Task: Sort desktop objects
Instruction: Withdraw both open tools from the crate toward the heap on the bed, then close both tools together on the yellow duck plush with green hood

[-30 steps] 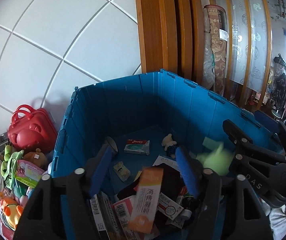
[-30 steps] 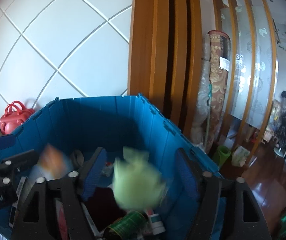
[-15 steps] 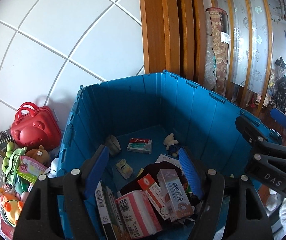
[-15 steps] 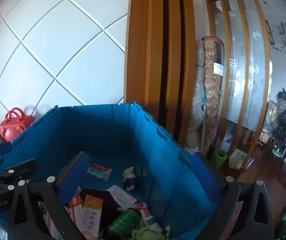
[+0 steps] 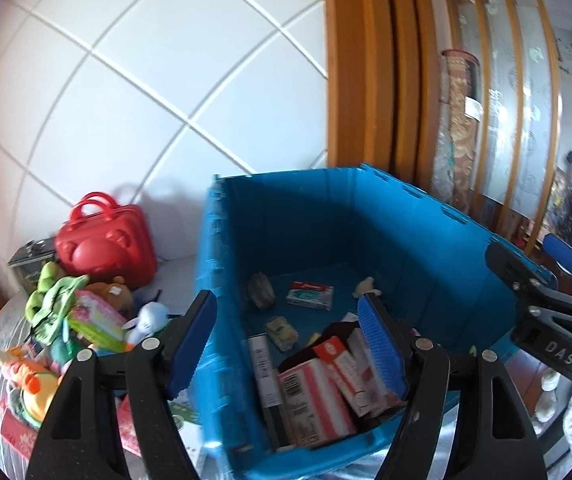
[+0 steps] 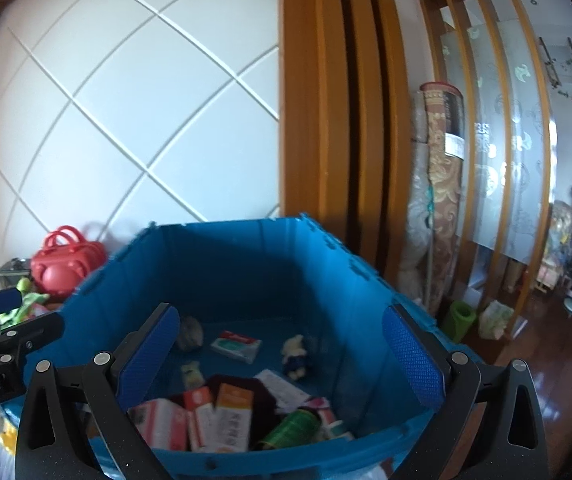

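Note:
A blue crate point(image 5: 425, 240) holds several boxes point(image 5: 317, 396), a green packet point(image 5: 309, 296) and a small plush point(image 5: 365, 286). My left gripper point(image 5: 287, 340) is open and empty, straddling the crate's left wall. My right gripper point(image 6: 282, 352) is open and empty above the crate point(image 6: 246, 248), which also holds a green can point(image 6: 291, 428) and boxes point(image 6: 206, 420). Each gripper shows at the edge of the other's view.
Left of the crate a pile of toys point(image 5: 74, 320) lies on the table with a red case point(image 5: 104, 242) and a tin box point(image 5: 30, 260) behind it. A white tiled wall and wooden posts point(image 6: 325, 100) stand behind. A dark wood floor point(image 6: 545, 360) lies to the right.
An orange box and a green soft thing fell into the crate. Both grippers opened wide. My left gripper swung left, bringing the toy pile into view; my right gripper rose slightly.

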A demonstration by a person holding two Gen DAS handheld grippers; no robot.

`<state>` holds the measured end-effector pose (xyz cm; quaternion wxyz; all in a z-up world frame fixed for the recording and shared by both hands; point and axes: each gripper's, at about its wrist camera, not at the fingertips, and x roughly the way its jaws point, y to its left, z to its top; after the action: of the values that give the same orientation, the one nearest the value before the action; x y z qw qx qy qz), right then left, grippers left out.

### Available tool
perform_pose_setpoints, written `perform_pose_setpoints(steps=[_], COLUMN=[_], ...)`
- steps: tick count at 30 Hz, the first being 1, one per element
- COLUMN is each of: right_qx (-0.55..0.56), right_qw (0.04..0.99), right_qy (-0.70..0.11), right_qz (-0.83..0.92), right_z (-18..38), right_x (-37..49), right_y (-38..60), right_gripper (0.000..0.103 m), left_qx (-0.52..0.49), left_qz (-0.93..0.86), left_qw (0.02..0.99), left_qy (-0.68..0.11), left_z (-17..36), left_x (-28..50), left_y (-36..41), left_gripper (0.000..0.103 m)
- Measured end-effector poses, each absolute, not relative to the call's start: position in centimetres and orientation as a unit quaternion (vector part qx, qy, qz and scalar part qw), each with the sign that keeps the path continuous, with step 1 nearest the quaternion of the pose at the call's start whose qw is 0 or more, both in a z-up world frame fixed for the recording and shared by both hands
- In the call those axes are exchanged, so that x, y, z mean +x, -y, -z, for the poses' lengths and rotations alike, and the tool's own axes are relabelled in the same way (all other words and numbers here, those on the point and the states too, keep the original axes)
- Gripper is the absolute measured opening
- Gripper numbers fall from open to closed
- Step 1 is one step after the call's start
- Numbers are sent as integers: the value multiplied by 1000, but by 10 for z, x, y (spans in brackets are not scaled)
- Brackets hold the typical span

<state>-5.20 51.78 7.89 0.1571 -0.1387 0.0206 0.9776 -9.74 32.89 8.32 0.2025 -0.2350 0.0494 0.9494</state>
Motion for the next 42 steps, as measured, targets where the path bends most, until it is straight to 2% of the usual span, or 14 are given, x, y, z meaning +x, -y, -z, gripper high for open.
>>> perform_pose_setpoints(steps=[12,28,35,42], right_qx=[-105,-94,-127,-190], right_qw=[70,-40,-77,-110], right_qy=[-23,29,48,48], right_qz=[-992,-994,-988,-975], right_z=[-86,-90,-75,-33], right_x=[-54,-79,-103,-137], right_y=[-445,-310,-245,-170], right_gripper=[103,103,103,103], left_qx=[-230,-252,-288,-331], left_qz=[-963,-966,-957,-943], left_qw=[142,46,-1,-28], left_qy=[-11,23,25,5], left_z=[-83,-66,-36,10], left_x=[-92,-109,-126,-146], left_y=[-243,-109,-28,50], left_gripper=[73,73,73,73])
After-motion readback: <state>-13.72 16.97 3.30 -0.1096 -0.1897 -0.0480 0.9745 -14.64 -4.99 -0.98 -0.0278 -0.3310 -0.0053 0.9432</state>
